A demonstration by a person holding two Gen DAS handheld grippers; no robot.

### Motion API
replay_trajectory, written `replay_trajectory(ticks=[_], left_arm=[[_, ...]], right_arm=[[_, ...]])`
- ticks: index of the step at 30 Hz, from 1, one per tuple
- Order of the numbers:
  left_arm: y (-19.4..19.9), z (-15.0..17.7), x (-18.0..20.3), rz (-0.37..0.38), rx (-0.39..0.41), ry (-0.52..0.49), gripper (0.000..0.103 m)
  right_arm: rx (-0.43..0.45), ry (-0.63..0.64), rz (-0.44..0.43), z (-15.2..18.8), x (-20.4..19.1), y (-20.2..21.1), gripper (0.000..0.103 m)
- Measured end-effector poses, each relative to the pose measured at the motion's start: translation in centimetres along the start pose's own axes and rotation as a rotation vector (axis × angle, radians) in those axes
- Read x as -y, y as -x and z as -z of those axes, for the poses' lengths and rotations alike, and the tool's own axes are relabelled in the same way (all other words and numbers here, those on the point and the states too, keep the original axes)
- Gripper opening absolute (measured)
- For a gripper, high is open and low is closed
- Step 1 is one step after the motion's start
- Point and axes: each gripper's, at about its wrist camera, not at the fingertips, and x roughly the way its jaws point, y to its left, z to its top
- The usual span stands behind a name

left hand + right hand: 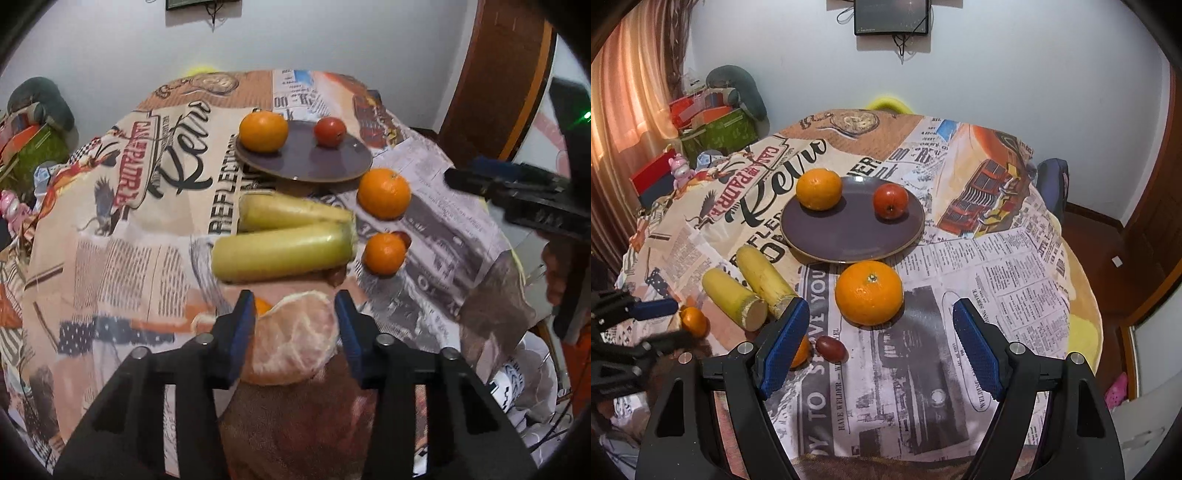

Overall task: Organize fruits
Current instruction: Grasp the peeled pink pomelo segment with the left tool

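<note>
My left hand-held gripper (295, 328) pinches a peeled, pale orange mandarin (295, 339) over the near edge of the newspaper-print surface (997, 258). It looks soft and easily crushed, so I judge a light squeeze across its middle safest. My right hand-held gripper (882, 354) is spread wide, just short of the large unpeeled orange (868, 292) lying near the round purple plate (849, 236).

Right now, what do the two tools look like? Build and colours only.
Both match. The left tool and right tool have matte black angular frames with triangular cut-outs and silver round pivot pins. Each finger carries a blue pad with a fine ribbed texture. No cables, labels or sleeves are visible on either.
</note>
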Motion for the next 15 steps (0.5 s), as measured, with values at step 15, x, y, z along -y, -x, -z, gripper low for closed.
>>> replay_trajectory(ticks=[15], left_arm=[[2.4,-1.4,-4.4,-0.043,0.074,0.083,0.028]], right_arm=[[-0.031,-0.021,-0.015,0.3,0.5,-1.6,0.078]])
